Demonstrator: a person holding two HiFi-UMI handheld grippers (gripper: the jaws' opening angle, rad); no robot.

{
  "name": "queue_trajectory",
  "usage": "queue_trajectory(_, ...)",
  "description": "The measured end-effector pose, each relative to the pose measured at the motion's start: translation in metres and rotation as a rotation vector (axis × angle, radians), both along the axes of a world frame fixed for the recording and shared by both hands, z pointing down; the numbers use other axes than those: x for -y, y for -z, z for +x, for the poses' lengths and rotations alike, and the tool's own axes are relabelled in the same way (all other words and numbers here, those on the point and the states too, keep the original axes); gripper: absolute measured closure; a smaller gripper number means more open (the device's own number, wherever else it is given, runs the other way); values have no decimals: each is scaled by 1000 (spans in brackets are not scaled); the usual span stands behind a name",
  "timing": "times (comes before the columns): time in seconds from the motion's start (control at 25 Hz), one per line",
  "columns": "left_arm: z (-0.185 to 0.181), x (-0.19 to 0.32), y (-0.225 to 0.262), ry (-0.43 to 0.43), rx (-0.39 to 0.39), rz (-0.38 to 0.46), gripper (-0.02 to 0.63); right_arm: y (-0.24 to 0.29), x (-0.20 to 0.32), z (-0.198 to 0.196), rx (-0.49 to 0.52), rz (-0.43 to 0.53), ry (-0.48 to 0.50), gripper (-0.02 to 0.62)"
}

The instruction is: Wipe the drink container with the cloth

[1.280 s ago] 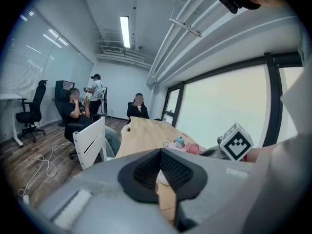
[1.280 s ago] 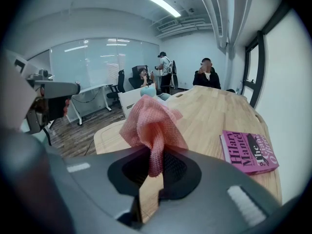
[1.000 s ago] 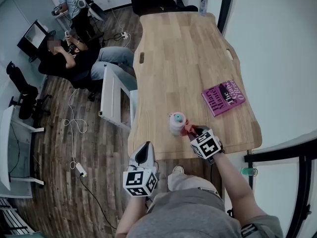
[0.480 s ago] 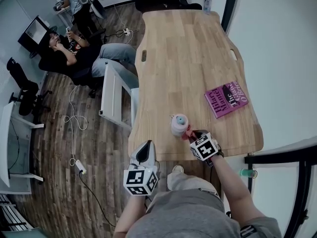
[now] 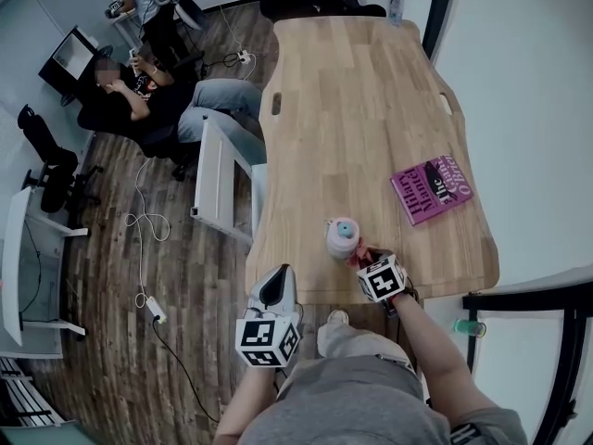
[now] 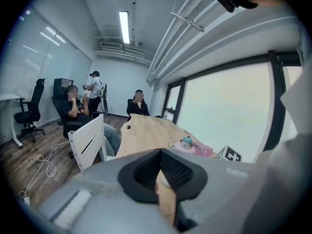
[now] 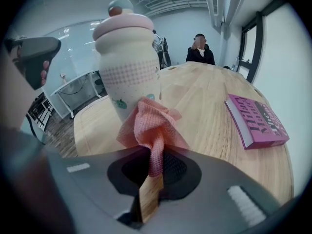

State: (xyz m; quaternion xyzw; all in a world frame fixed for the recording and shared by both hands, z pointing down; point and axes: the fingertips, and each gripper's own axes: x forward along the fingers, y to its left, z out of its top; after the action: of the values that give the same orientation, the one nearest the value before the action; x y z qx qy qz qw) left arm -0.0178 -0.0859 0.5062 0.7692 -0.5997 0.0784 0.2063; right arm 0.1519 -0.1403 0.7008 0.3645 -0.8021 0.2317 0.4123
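A pale pink drink container (image 7: 130, 67) with a domed lid and a small blue knob stands upright near the table's front edge (image 5: 342, 239). My right gripper (image 7: 155, 169) is shut on a pink mesh cloth (image 7: 152, 128), which bunches up against the container's lower side. In the head view the right gripper (image 5: 371, 265) sits just right of the container. My left gripper (image 5: 274, 297) hangs off the table's front left, jaws shut on nothing (image 6: 160, 172). The container shows far off in the left gripper view (image 6: 185, 143).
A magenta book (image 5: 433, 186) lies on the wooden table (image 5: 352, 109) to the right. A white chair (image 5: 215, 179) stands at the table's left side. Several people sit or stand at the far left and far end. Cables trail on the floor (image 5: 139, 221).
The right gripper with the cloth has stayed against the container's right side. The view has shifted slightly; the left gripper holds its place off the table edge.
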Motion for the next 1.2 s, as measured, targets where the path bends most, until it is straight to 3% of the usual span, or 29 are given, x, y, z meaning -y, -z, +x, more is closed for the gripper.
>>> queue_trajectory(0.6, -6, 18, 10, -14, 30, 22, 604, 3, -1, 6, 62, 9, -68, 563)
queue_trajectory(0.92, -9, 23, 8, -27, 21, 19, 604, 34, -19, 27, 157, 92, -220, 563)
queue_trajectory(1.2, 15, 34, 7, -132, 1, 29, 604, 75, -29, 53, 208, 213, -371, 563)
